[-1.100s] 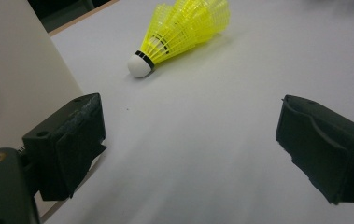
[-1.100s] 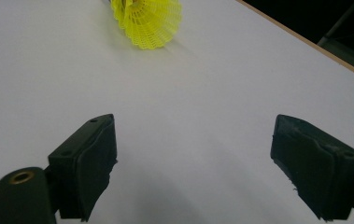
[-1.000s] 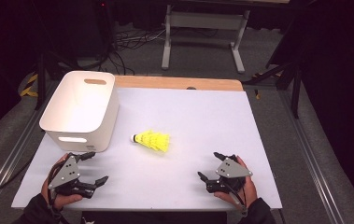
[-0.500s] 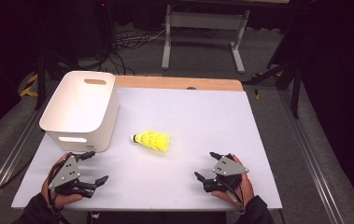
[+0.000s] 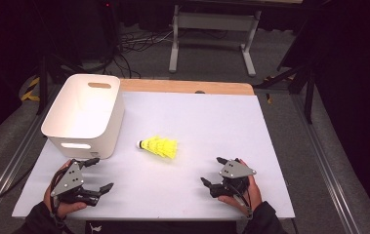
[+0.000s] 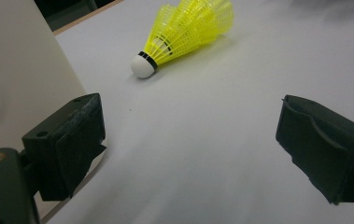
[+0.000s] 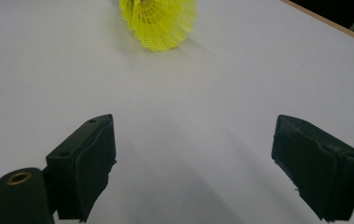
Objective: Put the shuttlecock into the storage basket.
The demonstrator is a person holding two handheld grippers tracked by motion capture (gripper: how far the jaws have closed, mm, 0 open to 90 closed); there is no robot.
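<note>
High view: yellow shuttlecock lies on its side at the centre of the white table top, white cork tip pointing to frame left, skirt to frame right. It sits just right of the white bin, not touching it.

Left gripper, lower left of the frame, held in a hand; jaws spread wide, nothing between them. Shuttlecock is up and to the right of it, well apart. In the left gripper view the shuttlecock appears in the upper middle, cork nearest, beyond the open jaws; the bin wall fills the left edge, close beside the left-hand jaw.

Right gripper, lower right of centre, also hand-held; jaws wide apart, holding nothing. Shuttlecock is up and to the left, well apart. In the right gripper view the skirt sits at top centre, open end facing the camera.

No legible brands, labels or writing on any item.
</note>
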